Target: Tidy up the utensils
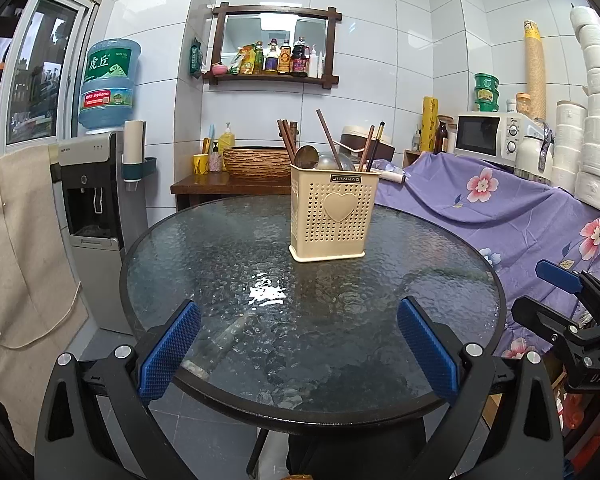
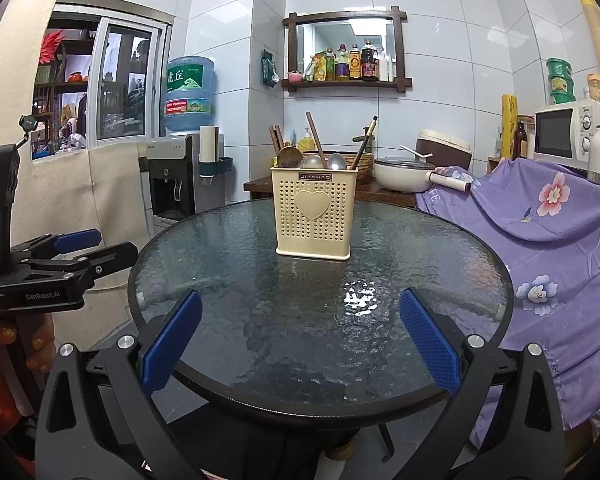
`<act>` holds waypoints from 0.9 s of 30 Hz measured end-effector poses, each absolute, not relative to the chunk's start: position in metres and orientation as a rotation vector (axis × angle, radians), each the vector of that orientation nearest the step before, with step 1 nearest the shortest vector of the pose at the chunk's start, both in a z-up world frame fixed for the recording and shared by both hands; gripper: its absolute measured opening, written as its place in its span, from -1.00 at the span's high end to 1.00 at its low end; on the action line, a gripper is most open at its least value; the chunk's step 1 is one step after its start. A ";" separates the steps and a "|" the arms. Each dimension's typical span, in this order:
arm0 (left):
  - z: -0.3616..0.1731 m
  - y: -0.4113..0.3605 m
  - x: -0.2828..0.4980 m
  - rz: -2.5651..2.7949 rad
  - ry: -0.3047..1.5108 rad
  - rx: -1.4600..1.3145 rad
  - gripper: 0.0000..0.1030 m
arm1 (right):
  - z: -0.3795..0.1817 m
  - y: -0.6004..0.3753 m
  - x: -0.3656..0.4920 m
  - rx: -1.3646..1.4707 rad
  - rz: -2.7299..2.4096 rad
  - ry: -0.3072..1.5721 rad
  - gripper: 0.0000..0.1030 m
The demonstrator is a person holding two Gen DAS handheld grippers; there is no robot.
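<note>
A cream perforated utensil holder [image 1: 332, 214] [image 2: 314, 216] with a heart on its front stands upright on the far half of the round glass table [image 1: 228, 272] [image 2: 440, 248]. Brown chopsticks [image 1: 329, 138] [image 2: 315, 138] and metal spoons [image 1: 306, 157] [image 2: 336, 161] stick out of its top. My left gripper [image 1: 299, 342] hangs open over the near table edge, nothing between its blue pads. My right gripper [image 2: 300, 338] is likewise open and holds nothing. Each gripper shows at the side of the other's view, the right gripper [image 1: 572, 312] and the left gripper [image 2: 72, 252].
A water dispenser [image 1: 96, 200] [image 2: 172, 184] stands left of the table. Purple floral cloth [image 1: 500, 216] [image 2: 540, 232] covers furniture on the right, with a microwave [image 1: 488, 136] [image 2: 568, 132] behind. A wooden side table [image 1: 220, 186] holds a woven basket and a white pot [image 2: 404, 174].
</note>
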State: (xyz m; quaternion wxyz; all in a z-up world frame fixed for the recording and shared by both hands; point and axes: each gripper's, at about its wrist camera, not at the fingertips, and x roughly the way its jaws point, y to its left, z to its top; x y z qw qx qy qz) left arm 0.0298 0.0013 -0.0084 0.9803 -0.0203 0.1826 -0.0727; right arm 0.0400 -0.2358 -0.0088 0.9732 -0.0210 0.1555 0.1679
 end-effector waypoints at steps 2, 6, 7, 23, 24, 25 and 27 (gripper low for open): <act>-0.009 0.001 0.030 -0.146 0.366 -0.040 -0.88 | -0.009 -0.236 0.040 -0.043 0.339 0.314 -0.89; -0.009 0.000 0.030 -0.147 0.366 -0.041 -0.88 | -0.009 -0.236 0.040 -0.041 0.339 0.315 -0.89; -0.009 0.001 0.030 -0.148 0.367 -0.043 -0.88 | -0.009 -0.236 0.041 -0.042 0.339 0.315 -0.89; -0.010 0.009 0.033 -0.158 0.366 -0.057 -0.88 | -0.010 -0.238 0.042 -0.041 0.336 0.317 -0.89; -0.010 0.009 0.033 -0.157 0.368 -0.056 -0.88 | -0.010 -0.238 0.042 -0.041 0.336 0.316 -0.89; -0.010 0.010 0.033 -0.155 0.370 -0.058 -0.88 | -0.009 -0.238 0.042 -0.042 0.336 0.316 -0.89; -0.010 0.011 0.033 -0.151 0.372 -0.060 -0.88 | -0.010 -0.238 0.043 -0.040 0.337 0.317 -0.89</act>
